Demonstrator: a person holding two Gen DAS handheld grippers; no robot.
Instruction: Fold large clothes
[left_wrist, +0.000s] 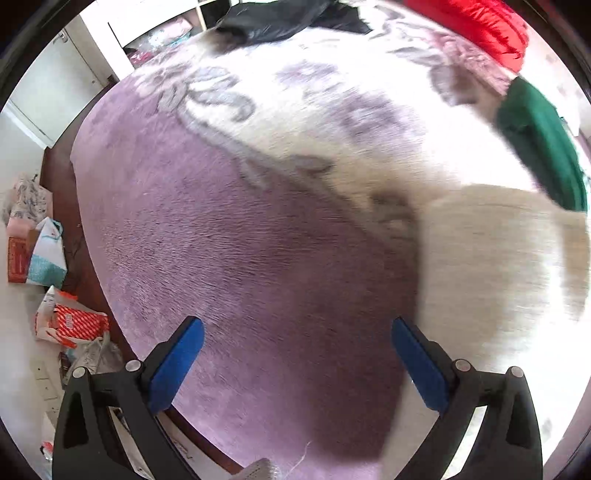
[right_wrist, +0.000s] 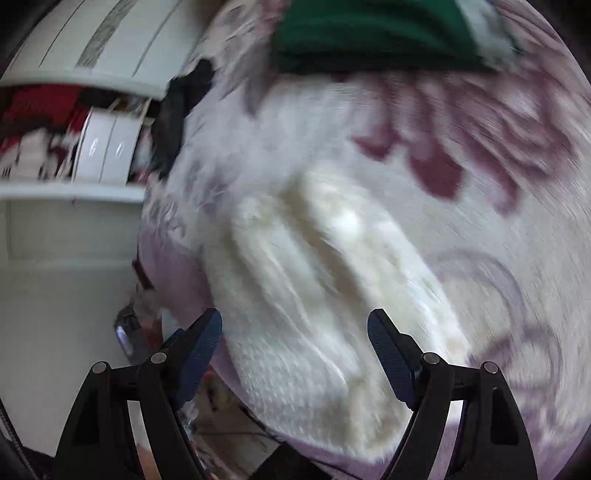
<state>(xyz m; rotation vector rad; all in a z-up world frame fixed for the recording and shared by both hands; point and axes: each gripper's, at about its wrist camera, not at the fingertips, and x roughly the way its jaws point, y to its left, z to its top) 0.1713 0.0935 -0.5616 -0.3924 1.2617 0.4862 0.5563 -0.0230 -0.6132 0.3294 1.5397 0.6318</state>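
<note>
A cream knitted garment (right_wrist: 317, 295) lies bunched near the edge of the bed, on a purple and white floral blanket (left_wrist: 240, 240). It also shows at the right of the left wrist view (left_wrist: 498, 266), blurred. My left gripper (left_wrist: 297, 362) is open and empty above the purple part of the blanket, left of the cream garment. My right gripper (right_wrist: 295, 354) is open and empty just above the near end of the cream garment. A folded green garment (left_wrist: 543, 147) lies further back; it also shows at the top of the right wrist view (right_wrist: 373, 33).
A black garment (left_wrist: 280, 18) and a red padded one (left_wrist: 480, 26) lie at the far side of the bed. Bags and boxes (left_wrist: 51, 288) clutter the floor left of the bed. White shelves (right_wrist: 74, 140) stand beyond the bed's edge.
</note>
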